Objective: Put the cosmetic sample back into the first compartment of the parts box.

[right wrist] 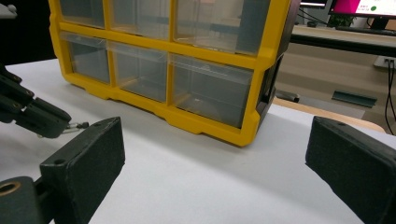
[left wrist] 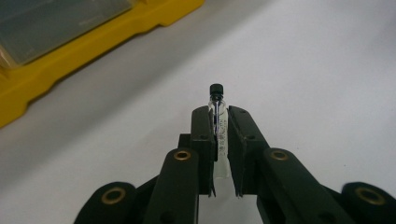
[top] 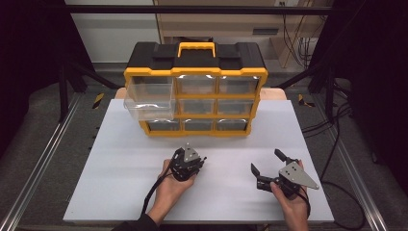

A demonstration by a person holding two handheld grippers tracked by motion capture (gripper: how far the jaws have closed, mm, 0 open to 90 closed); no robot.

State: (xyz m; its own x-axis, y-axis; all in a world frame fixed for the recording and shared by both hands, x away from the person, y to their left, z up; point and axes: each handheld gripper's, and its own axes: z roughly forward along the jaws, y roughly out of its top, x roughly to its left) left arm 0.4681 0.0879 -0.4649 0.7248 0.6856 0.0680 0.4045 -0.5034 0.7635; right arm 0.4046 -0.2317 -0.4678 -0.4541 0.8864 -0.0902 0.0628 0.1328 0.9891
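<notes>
Yellow organizer: nine drawers; one vial; two grippers.

Yellow-and-black organizer, clear drawers, white table, black-capped vial

High view looks down over the table; both gripper views sit low, sharing the yellow organizer.

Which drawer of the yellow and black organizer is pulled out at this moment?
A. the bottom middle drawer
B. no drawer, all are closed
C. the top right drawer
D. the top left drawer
D: in the high view the clear top left drawer sticks out toward the person from the organizer, while the other drawers sit flush in their yellow frame.
</notes>
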